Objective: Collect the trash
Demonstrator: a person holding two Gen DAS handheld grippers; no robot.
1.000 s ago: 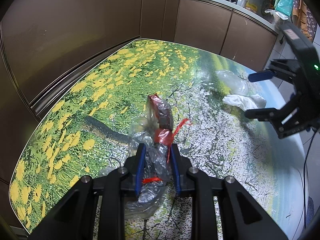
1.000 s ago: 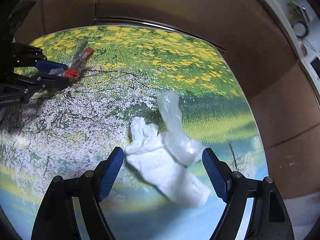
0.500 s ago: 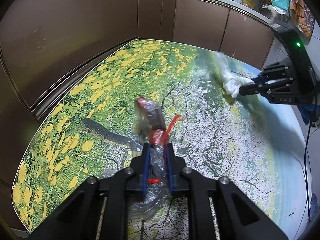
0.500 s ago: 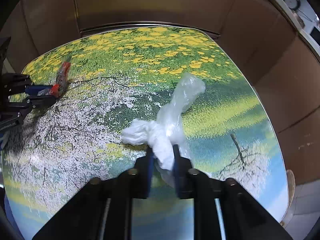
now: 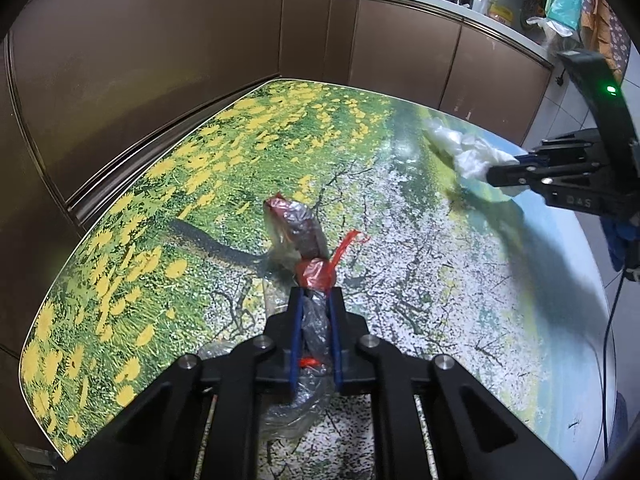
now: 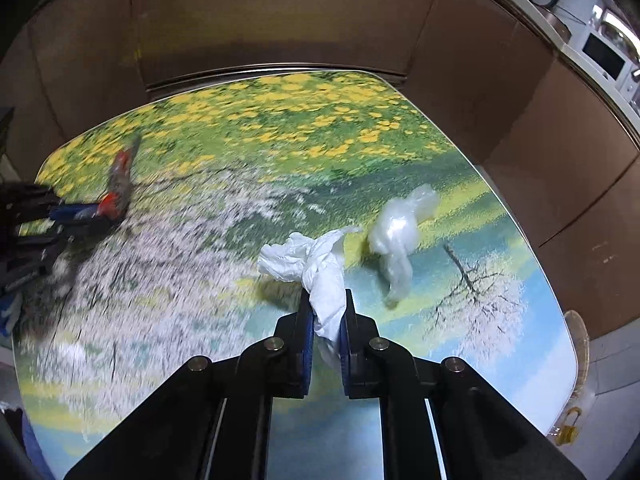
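The fingers of the left gripper (image 5: 315,334) are closed on a clear wrapper with red ends (image 5: 301,240), likely so it can be carried away. A white crumpled tissue (image 6: 316,264) is pinched by the right gripper (image 6: 325,320); clear plastic (image 6: 400,236) hangs beside it. Both grippers are held low over the flower-printed table (image 5: 400,280), pointed forward.

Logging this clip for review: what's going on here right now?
A person with two handheld grippers is clearing trash off a flower-print table. The left gripper is shut on a clear-and-red plastic wrapper; the right gripper is shut on a white crumpled tissue. A clear plastic wad lies just beyond it.
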